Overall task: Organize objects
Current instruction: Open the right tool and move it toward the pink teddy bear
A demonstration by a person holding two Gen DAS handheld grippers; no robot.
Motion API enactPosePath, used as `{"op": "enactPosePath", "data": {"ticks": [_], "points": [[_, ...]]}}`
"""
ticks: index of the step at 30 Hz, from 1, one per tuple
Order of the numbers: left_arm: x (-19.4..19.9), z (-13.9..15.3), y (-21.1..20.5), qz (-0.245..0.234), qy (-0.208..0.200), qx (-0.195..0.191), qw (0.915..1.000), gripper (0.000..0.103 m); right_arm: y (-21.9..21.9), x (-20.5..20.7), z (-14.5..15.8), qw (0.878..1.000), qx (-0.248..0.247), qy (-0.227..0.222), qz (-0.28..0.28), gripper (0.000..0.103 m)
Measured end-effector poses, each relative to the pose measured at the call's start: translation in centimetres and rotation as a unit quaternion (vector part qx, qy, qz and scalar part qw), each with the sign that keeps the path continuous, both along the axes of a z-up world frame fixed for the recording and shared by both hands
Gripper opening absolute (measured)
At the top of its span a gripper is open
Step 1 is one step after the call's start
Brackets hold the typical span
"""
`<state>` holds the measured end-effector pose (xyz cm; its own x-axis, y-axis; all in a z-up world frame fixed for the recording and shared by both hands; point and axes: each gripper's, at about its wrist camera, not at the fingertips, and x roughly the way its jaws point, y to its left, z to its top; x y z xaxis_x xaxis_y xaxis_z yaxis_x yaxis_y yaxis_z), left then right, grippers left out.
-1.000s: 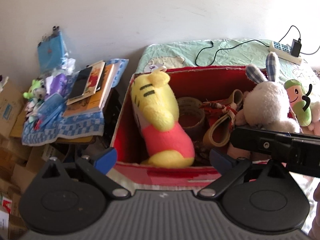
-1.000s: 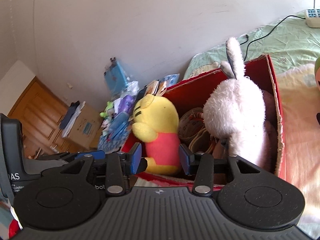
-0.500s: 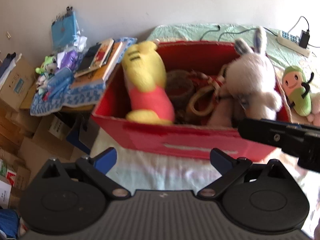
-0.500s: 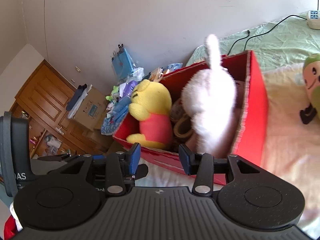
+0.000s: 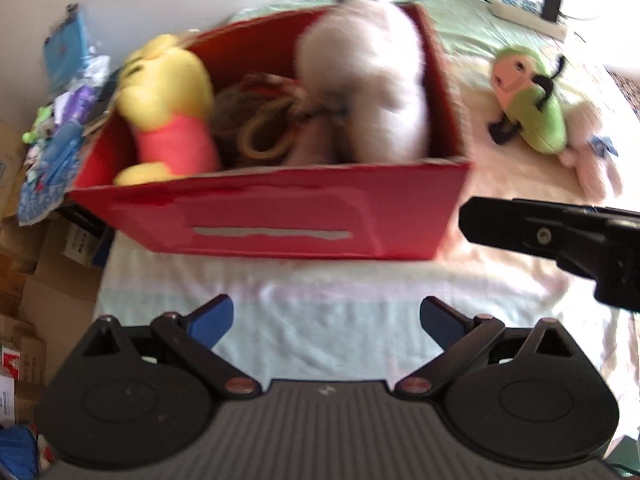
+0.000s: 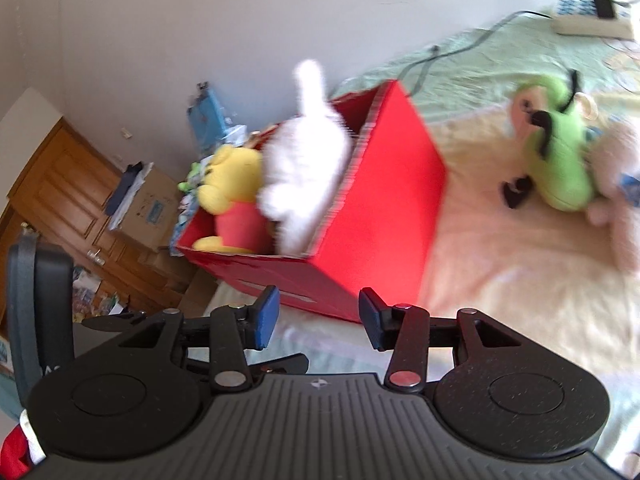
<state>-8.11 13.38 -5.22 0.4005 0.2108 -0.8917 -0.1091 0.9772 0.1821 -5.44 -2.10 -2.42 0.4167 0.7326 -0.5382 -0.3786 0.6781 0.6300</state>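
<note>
- Cluttered stand (image 5: 60,120), far left: it carries books and small toys beside the red box, which now sits farther from both cameras than a second ago. It plays no part in the present step.
- Yellow plush (image 5: 168,92): it sits upright in the left end of the red box (image 5: 304,220), as it did a second ago. This item is judged stowed.
- Brown straps and round item (image 5: 260,128): they lie in the middle of the box, between the two plush toys. Detail is blurred.
- White rabbit plush (image 5: 372,80): it stands in the right end of the box with its ears above the rim. Position in the box is unchanged over the last second.
- Left gripper (image 5: 326,320): the fingers are spread wide and hold nothing. It has backed away from the box; bedding now shows between the fingers and the box front.
- Right gripper (image 6: 316,316): the fingers are parted and empty. It has also pulled back, and its view has swung right, toward the open bed (image 6: 500,280).
- Green plush (image 6: 560,168): it lies on the bed, right of the box and well apart from it, touching a pale pink plush (image 6: 616,184). Both remain outside the box.
- Assessment: the withdrawal indicates the box placements are complete. The likely next target is the green plush, approached by the right gripper with fingers already parted.
- Power strip (image 5: 528,16): it rests at the far right of the bed, clear of the work.
</note>
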Motion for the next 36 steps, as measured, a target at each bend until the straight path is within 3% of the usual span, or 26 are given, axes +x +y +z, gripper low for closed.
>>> {"op": "enactPosePath", "data": {"ticks": [13, 24, 30, 36], "points": [[2.0, -1.6, -7.5, -0.090, 0.024, -0.005, 0.9957, 0.100, -7.1, 0.4, -2.5, 0.997, -0.007, 0.035, -0.072, 0.049], [4.0, -3.6, -11.6, -0.141, 0.043, -0.017, 0.9889, 0.100, -12.5, 1.1, -4.3, 0.986, 0.002, 0.065, -0.151, 0.050], [5.4, -4.6, -13.2, -0.180, 0.047, -0.047, 0.9815, 0.100, -14.7, 1.5, -4.9, 0.977, -0.003, 0.073, -0.199, 0.050], [6.9, -5.1, -14.1, -0.206, 0.022, -0.088, 0.9743, 0.100, -17.6, 2.6, -5.6, 0.965, -0.009, 0.071, -0.251, 0.050]]}}
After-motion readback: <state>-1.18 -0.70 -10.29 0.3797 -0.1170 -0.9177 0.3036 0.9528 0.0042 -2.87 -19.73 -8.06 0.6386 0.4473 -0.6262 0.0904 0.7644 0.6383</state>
